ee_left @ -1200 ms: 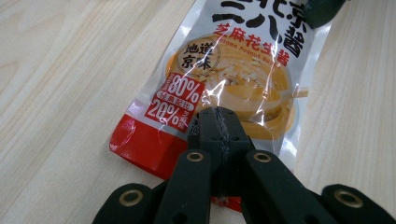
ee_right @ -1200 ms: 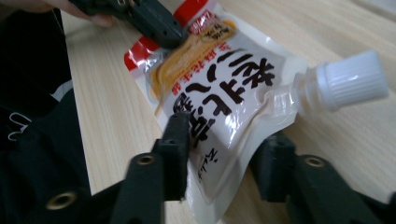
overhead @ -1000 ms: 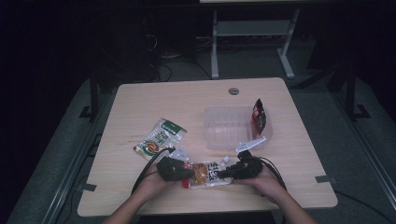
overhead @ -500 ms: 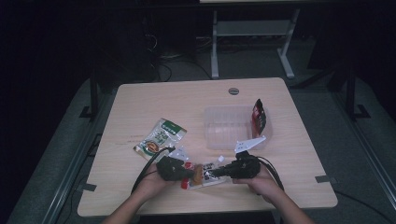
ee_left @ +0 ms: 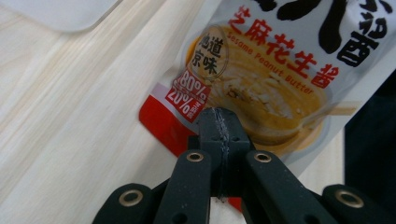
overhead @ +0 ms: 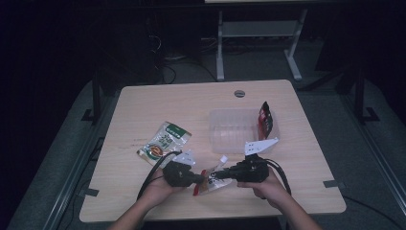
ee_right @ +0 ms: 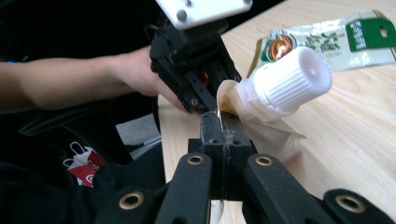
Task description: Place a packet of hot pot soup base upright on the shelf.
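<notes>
Pale wooden counter (overhead: 143,105) underneath everything, largest thing in reach. On its far right part, a clear plastic container (overhead: 234,130) with a red-and-black packet (overhead: 266,120) leaning at its right wall. Left of the container and well apart from it, a green-and-white flat packet (overhead: 163,143), lying label up, writing too small to read.

Near the front edge, between the two hands, a spouted sauce pouch (overhead: 210,179), held rather than resting flat. Left hand-held gripper (overhead: 203,180) clenched on the pouch's lower edge, by the red corner; right hand-held gripper (ee_right: 221,114) clamped on the film just below the white ribbed screw cap (ee_right: 287,79). Pinched from both ends, probably to keep the pouch taut and steady so the spout end stands free, perhaps for work on the cap or for carrying toward the container; not certain which.

Readable in the left gripper view on the pouch: "Sesame Peanut Butter" in red beneath red Chinese characters, large black characters above, a round seal with more characters, and small red labels reading "80%" and "20%". Printed bowl of brown sauce below the lettering.
</notes>
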Demonstrator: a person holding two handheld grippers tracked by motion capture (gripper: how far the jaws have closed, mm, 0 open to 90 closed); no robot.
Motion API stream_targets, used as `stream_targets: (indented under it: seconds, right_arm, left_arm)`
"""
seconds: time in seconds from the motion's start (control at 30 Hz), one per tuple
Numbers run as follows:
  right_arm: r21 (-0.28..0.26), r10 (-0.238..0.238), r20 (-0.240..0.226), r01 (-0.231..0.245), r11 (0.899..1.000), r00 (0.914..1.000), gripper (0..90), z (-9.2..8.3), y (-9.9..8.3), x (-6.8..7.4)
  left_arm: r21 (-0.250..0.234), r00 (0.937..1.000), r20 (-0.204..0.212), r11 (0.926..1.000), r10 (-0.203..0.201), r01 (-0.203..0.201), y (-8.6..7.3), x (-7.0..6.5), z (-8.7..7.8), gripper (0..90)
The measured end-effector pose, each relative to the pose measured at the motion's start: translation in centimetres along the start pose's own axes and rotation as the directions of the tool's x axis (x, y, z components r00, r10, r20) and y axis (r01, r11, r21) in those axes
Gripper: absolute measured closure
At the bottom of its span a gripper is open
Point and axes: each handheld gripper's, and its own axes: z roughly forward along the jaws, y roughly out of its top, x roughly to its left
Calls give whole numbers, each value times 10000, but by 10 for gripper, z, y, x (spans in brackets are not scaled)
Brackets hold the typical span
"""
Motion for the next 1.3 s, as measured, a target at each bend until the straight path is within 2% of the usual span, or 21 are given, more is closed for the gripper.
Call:
stream_targets:
  seconds: [0.03,0.23,0.37,0.63,0.73,0.9,1.0,1.3]
  right_arm:
    - [-179,-74,-79,72,9998,9999,900,-1,1,1]
    - [-317,-149,-182,143,9994,9997,900,-3,6,6]
    - [-372,-374,-222,365,9986,9991,900,-4,7,9]
    - [-341,-527,-277,518,9981,9982,900,-7,9,13]
    - [-233,-691,-155,687,9974,9975,900,-8,9,13]
    - [-24,-816,88,816,9967,9966,900,-10,9,15]
    - [-11,-819,126,819,9966,9966,900,-11,9,15]
    - [22,-764,307,764,9971,9966,900,-14,9,14]
  left_arm:
    - [-60,9998,144,9999,97,-96,2,-3,1,898]
    - [-259,9986,413,9992,318,-307,5,-15,5,885]
    - [-357,9983,432,9987,380,-365,6,-17,5,864]
    - [-563,9995,236,9982,212,-198,4,-13,-2,763]
    - [-486,9995,180,9985,278,-269,3,-12,-4,709]
    - [-658,9995,160,9974,289,-277,1,-9,-14,616]
    - [-672,9994,244,9975,246,-230,-1,-8,-17,588]
    - [-561,9996,-91,9981,257,-261,-7,-2,-35,485]
